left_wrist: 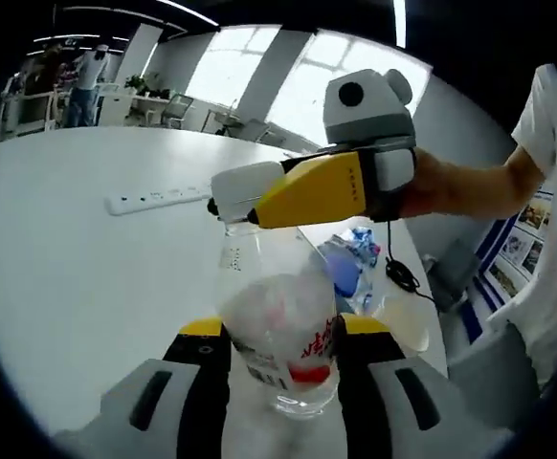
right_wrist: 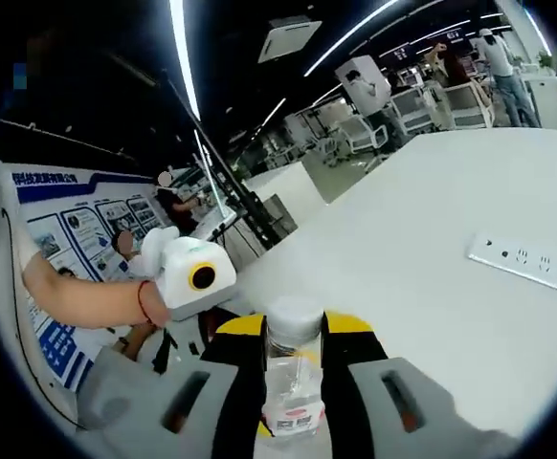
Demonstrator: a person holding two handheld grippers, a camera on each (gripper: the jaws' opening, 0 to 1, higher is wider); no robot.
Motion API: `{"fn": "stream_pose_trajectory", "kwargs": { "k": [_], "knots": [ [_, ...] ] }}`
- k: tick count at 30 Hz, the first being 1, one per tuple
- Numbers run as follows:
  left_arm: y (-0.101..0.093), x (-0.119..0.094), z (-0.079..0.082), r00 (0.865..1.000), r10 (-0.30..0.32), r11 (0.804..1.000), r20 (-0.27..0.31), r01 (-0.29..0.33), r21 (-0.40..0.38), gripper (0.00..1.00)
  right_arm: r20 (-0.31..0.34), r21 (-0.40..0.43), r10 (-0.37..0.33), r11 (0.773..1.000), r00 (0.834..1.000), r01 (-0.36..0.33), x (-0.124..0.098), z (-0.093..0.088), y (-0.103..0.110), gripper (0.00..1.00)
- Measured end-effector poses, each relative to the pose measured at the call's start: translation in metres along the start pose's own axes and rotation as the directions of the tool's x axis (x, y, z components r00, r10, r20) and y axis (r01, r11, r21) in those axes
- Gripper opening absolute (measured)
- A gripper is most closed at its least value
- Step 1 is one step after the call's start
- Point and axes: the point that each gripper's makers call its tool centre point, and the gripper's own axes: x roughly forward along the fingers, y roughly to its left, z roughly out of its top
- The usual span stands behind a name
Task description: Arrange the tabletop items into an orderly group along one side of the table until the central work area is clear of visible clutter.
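Held upright above the white table (left_wrist: 77, 287) between both grippers: one clear plastic bottle (left_wrist: 278, 335) with a red-and-white label. Left gripper (left_wrist: 283, 359) clamped on the bottle's lower body, fingers (left_wrist: 207, 368) pressed to either side. Right gripper (left_wrist: 223, 206), yellow and grey, came in from the right of the left gripper view, its tip at the bottle's neck. In the right gripper view, right gripper (right_wrist: 295, 349) closed on the white cap (right_wrist: 294, 320), fingers (right_wrist: 235, 349) tight against it on both sides, the left gripper's white body (right_wrist: 188, 277) seen beyond with a hand and a red wristband (right_wrist: 144, 301).

Counted on the table: one white power strip (left_wrist: 159, 198), well apart from the bottle toward the far side; behind the bottle, near the table's edge, a blue-and-white crumpled packet (left_wrist: 350, 253), hard to identify, and a black cable (left_wrist: 398, 273) trailing off the edge.

Table broad, white, glossy. Around it, an open office: large bright windows (left_wrist: 231, 67), ceiling light strips (right_wrist: 183, 57), desks and chairs (left_wrist: 173, 110), blue-and-white posters (right_wrist: 77, 229) on a wall, a few people standing far off.
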Motion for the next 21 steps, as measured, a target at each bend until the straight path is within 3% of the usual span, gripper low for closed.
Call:
{"fn": "stream_pose_trajectory", "kwargs": {
  "k": [7,11,21],
  "knots": [
    [-0.007,0.000,0.008,1.000,-0.004,0.993,0.017,0.002,0.121,0.42,0.032,-0.093,-0.044,0.995,0.999,0.047,-0.012,0.004,0.010,0.18],
    [-0.010,-0.001,0.013,0.999,-0.006,0.980,0.036,-0.001,0.201,0.42,0.044,-0.192,-0.082,0.977,0.996,0.089,-0.018,0.008,0.016,0.18],
    [-0.017,0.000,0.017,0.998,-0.035,0.963,0.055,0.019,0.267,0.42,0.079,-0.330,-0.136,0.931,0.988,0.154,-0.025,0.006,0.029,0.19]
  ]
}}
